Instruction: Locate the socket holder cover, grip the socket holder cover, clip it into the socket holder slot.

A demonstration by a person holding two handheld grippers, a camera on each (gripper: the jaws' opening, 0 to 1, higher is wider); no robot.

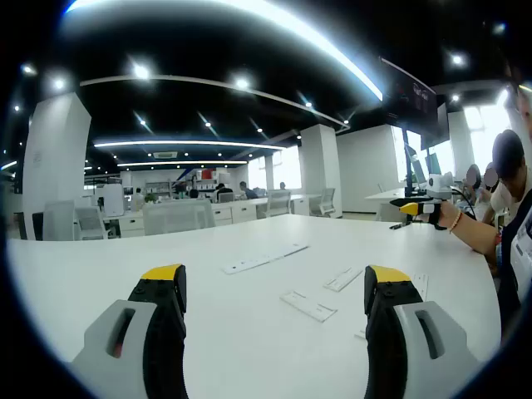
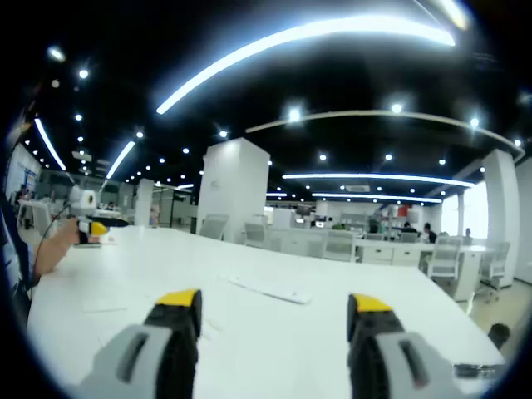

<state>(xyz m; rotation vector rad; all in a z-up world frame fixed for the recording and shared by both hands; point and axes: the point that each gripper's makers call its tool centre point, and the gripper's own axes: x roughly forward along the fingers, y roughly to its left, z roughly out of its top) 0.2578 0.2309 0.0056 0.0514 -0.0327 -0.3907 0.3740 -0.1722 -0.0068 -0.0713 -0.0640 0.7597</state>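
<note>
Two grippers, left (image 1: pixel 274 287) and right (image 2: pixel 274 312), gape empty above table (image 1: pixel 125 274); flat white covers (image 1: pixel 307 305) lie alike, inviting a wrong pick.

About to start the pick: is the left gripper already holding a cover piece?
No. The left gripper stands open and holds nothing, with the white cover pieces lying on the table ahead of it.

Left gripper (image 1: pixel 275 293): grey moulded jaws, slotted, black inner faces, yellow tips. Right gripper (image 2: pixel 274 324): same grey, black, yellow build.
</note>
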